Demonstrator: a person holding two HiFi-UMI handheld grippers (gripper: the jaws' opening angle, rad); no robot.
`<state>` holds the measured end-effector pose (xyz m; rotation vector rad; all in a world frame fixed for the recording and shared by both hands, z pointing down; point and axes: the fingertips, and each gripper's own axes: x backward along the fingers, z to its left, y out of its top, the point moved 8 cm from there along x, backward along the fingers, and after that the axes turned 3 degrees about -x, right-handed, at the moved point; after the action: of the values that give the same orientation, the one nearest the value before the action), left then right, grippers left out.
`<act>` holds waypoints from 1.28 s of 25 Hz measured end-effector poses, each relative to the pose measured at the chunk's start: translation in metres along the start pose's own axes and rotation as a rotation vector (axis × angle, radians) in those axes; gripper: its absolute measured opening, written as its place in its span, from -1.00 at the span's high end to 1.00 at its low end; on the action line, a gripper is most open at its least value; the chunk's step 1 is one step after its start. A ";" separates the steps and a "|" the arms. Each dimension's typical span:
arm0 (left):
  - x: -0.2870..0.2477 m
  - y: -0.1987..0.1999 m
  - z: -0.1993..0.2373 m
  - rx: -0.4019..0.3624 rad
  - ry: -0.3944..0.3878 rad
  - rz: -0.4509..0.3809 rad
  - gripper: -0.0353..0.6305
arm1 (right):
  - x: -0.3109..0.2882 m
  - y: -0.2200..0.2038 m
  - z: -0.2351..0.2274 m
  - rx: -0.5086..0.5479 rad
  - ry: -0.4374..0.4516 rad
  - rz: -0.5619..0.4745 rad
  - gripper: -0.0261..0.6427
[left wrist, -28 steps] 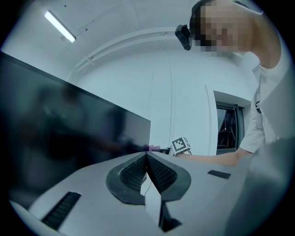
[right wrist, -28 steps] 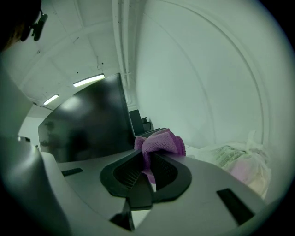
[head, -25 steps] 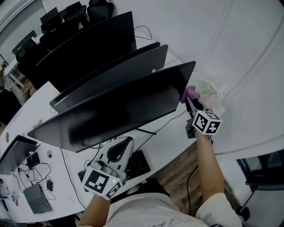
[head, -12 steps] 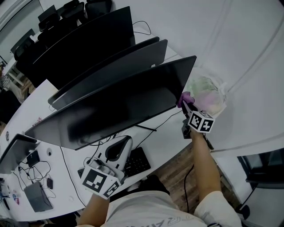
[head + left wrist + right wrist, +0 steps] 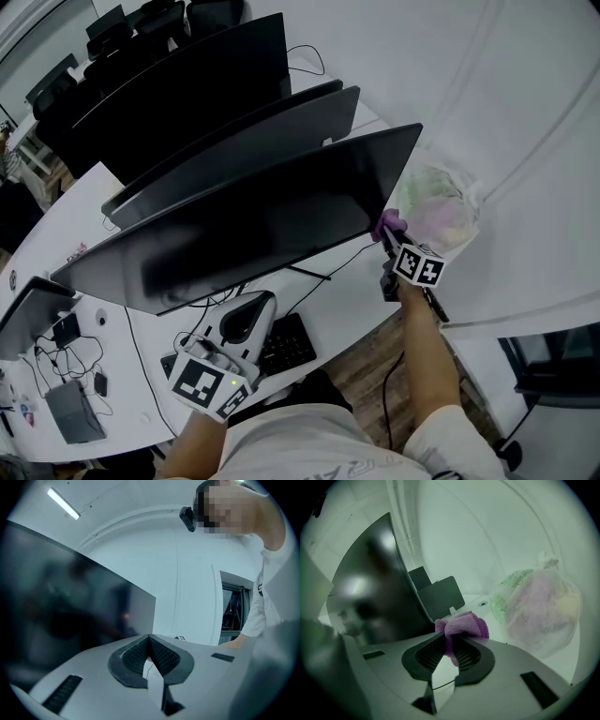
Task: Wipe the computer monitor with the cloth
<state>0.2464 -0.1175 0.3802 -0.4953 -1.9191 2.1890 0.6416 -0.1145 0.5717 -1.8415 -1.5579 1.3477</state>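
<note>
The nearest dark monitor (image 5: 253,225) stretches across the white desk (image 5: 352,286); its right edge shows in the right gripper view as a monitor (image 5: 375,588). A purple cloth (image 5: 461,626) is pinched in my right gripper (image 5: 449,651), and the cloth (image 5: 389,223) touches the screen's lower right corner. My left gripper (image 5: 234,352) hovers low in front of the monitor stand, near the keyboard (image 5: 286,345). In the left gripper view the left gripper (image 5: 149,656) has its pads pressed together with nothing between them.
A clear plastic bag (image 5: 436,208) stuffed with cloths lies on the desk right of the screen. Two more monitors (image 5: 234,141) stand behind. Cables and small devices (image 5: 70,375) clutter the desk's left end. The monitor stand (image 5: 246,321) sits by the keyboard.
My right gripper carried the purple cloth left and nearer, from beside the bag to the monitor's lower right corner. The left gripper stayed almost still.
</note>
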 end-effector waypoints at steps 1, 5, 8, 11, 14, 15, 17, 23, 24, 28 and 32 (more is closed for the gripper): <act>0.000 0.000 -0.001 -0.001 0.001 0.000 0.87 | -0.001 -0.001 -0.002 -0.003 -0.002 0.004 0.73; 0.004 -0.001 0.000 -0.002 0.012 0.000 0.87 | -0.004 -0.007 -0.010 -0.008 -0.005 0.018 0.73; 0.008 0.000 0.002 -0.001 0.023 -0.001 0.87 | -0.004 -0.008 -0.011 -0.010 -0.020 0.029 0.73; 0.010 0.000 0.001 -0.005 0.028 -0.002 0.87 | -0.006 -0.011 -0.012 -0.016 -0.032 0.041 0.73; 0.012 0.000 0.000 -0.006 0.035 0.000 0.87 | -0.009 -0.018 -0.014 -0.046 -0.038 0.065 0.73; 0.014 0.000 0.000 -0.007 0.038 0.001 0.87 | -0.010 -0.020 -0.014 -0.054 -0.040 0.073 0.73; 0.016 -0.001 -0.001 -0.007 0.043 0.006 0.87 | -0.010 -0.024 -0.012 -0.058 -0.037 0.085 0.73; 0.029 -0.007 0.002 0.009 0.078 0.016 0.87 | -0.012 -0.044 0.004 -0.062 0.020 0.134 0.73; 0.032 -0.007 0.002 0.011 0.085 0.015 0.87 | -0.012 -0.048 0.009 -0.060 0.036 0.141 0.73; 0.044 -0.005 0.005 0.010 0.110 0.007 0.87 | -0.014 -0.063 0.031 -0.055 0.070 0.148 0.73; 0.058 -0.005 0.007 0.007 0.134 -0.002 0.87 | -0.016 -0.074 0.050 -0.043 0.093 0.149 0.73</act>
<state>0.1896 -0.1028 0.3791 -0.6212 -1.8419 2.1029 0.5609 -0.1199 0.6125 -2.0515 -1.4383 1.2803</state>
